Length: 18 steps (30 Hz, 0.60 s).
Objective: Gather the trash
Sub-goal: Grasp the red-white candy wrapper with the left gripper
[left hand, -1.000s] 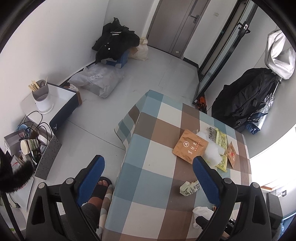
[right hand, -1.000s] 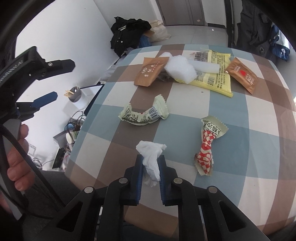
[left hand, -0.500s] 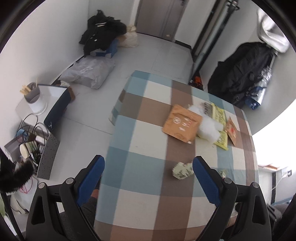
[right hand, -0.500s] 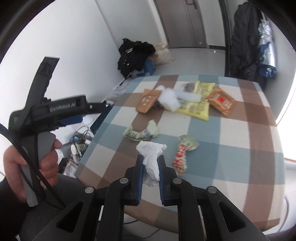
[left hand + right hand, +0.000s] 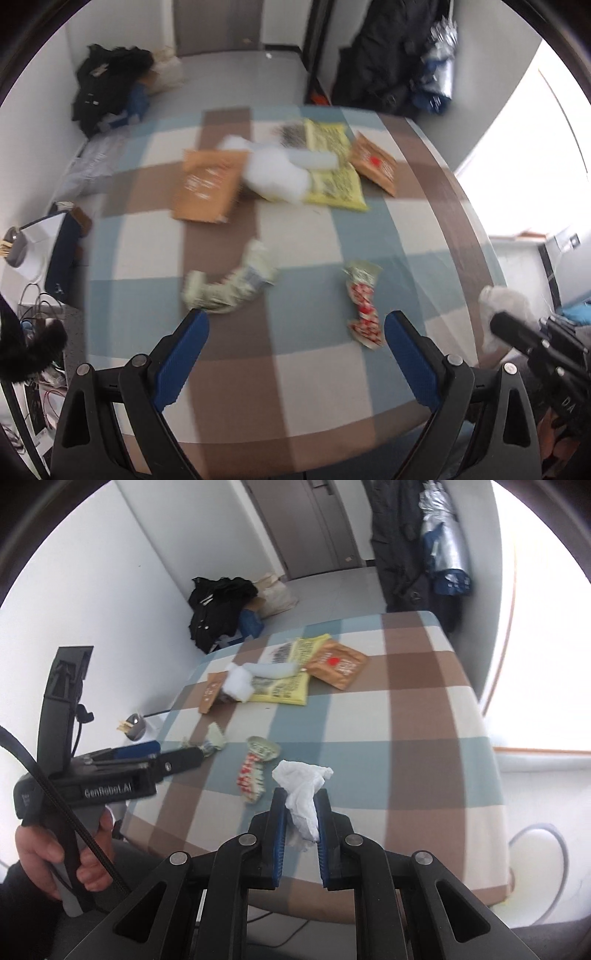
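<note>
Crumpled white tissue (image 5: pixel 303 794) pinched between the right tongs (image 5: pixel 301 812), carried above the near edge of the bench (image 5: pixel 424 716), clear of the checked cloth. Only its lower part sits between the pads; the top flops free. Risk: soft paper in a shallow pinch could tear or slide out on a quick swing and drop to the floor.

Left tongs (image 5: pixel 295 332) spread wide, holding nothing, hovering over the near bench. Green-white wrapper (image 5: pixel 229 284) lies just beyond the left pad, red-white wrapper (image 5: pixel 364 310) just inside the right one. Risk: closing from here may catch neither, or only nudge a light wrapper away.

Left view is smeared, so wrapper edges are hard to judge. No bin visible in either view.
</note>
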Motion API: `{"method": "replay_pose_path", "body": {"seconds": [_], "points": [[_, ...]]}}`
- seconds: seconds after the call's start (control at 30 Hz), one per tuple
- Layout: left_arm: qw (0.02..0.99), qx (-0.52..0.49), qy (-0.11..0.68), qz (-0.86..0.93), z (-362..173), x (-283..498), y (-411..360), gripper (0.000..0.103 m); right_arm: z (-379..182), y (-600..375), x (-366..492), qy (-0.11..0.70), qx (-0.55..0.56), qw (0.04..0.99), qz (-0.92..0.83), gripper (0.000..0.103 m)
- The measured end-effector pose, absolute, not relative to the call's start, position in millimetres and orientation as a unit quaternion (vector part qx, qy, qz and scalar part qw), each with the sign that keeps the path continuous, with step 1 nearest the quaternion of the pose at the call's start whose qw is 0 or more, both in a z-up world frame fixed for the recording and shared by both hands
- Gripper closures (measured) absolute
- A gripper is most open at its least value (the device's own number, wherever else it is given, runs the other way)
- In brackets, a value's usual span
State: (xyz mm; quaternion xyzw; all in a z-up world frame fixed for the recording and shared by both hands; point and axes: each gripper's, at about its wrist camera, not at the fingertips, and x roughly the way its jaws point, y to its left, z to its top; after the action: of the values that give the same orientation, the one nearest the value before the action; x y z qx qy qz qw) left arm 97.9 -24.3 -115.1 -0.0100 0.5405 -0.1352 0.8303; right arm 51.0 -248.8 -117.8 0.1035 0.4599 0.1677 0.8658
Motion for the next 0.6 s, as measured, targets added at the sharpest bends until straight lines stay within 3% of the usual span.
{"method": "replay_pose_path", "body": {"seconds": [0.3, 0.37, 0.5, 0.6], "points": [[0.816, 0.009, 0.56, -0.144, -128, 108, -53, 0.013, -121, -281, 49, 0.467, 0.154, 0.858, 0.151, 0.089], [0.814, 0.007, 0.561, -0.15, -127, 107, -56, 0.022, -121, -282, 49, 0.467, 0.152, 0.858, 0.152, 0.089], [0.816, 0.008, 0.559, -0.149, -126, 106, -60, 0.03, -125, -285, 50, 0.471, 0.16, 0.853, 0.158, 0.089], [0.811, -0.002, 0.566, -0.15, -128, 108, -58, 0.049, -131, -293, 53, 0.48, 0.18, 0.845, 0.152, 0.089]]}}
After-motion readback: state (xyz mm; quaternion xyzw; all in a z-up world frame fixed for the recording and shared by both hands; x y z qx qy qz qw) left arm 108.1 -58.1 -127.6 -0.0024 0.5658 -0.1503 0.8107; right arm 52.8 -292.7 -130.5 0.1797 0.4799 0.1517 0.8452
